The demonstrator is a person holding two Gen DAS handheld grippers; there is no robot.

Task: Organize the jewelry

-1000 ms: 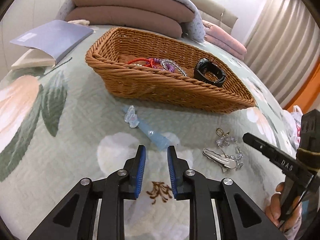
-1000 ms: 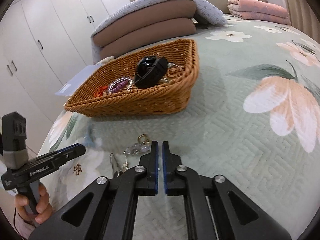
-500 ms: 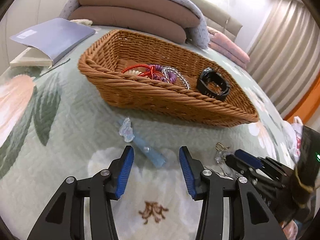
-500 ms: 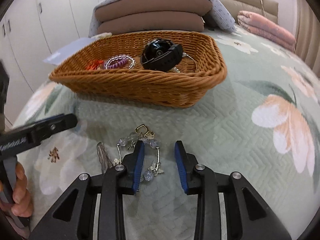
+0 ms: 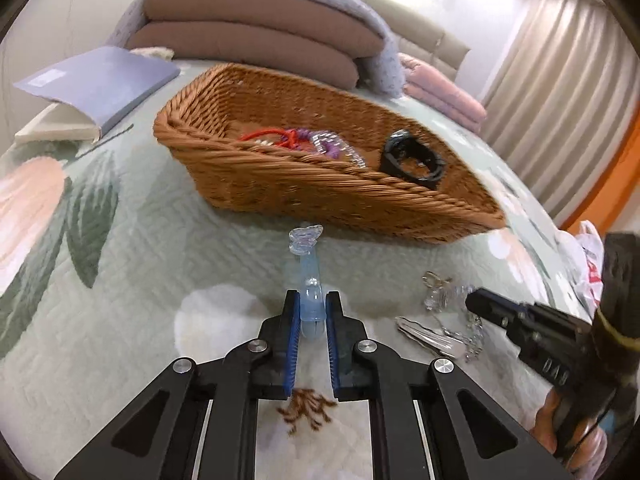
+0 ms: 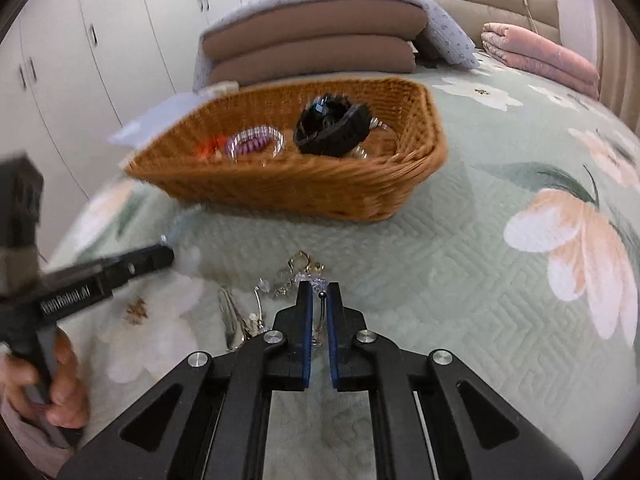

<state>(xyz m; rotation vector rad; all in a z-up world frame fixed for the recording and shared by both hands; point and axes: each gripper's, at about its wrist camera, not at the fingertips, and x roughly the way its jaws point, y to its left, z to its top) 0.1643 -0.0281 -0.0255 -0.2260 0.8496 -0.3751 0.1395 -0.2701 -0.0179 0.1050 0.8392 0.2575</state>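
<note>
My left gripper (image 5: pixel 312 304) is shut on a pale blue hair clip (image 5: pixel 309 276) with a clear butterfly end, which lies on the bedspread in front of the wicker basket (image 5: pixel 320 196). My right gripper (image 6: pixel 319 300) is shut on a crystal bead bracelet (image 6: pixel 296 276) with a gold clasp, on the bedspread. A silver hair clip (image 6: pixel 230 320) lies just left of it and also shows in the left wrist view (image 5: pixel 424 334). The basket (image 6: pixel 304 188) holds a red cord, a purple coil bracelet (image 6: pixel 254 142) and a black watch (image 6: pixel 332 130).
A grey-blue book (image 5: pixel 96 84) lies left of the basket. Stacked brown cushions (image 5: pixel 248 48) and a pink folded blanket (image 6: pixel 540 60) sit behind it. White wardrobes stand at the far left in the right wrist view. The bedspread is green with flowers.
Both grippers were open half a second ago and have closed: the left on the blue hair clip, the right on the bead bracelet. Both moved forward and down.
</note>
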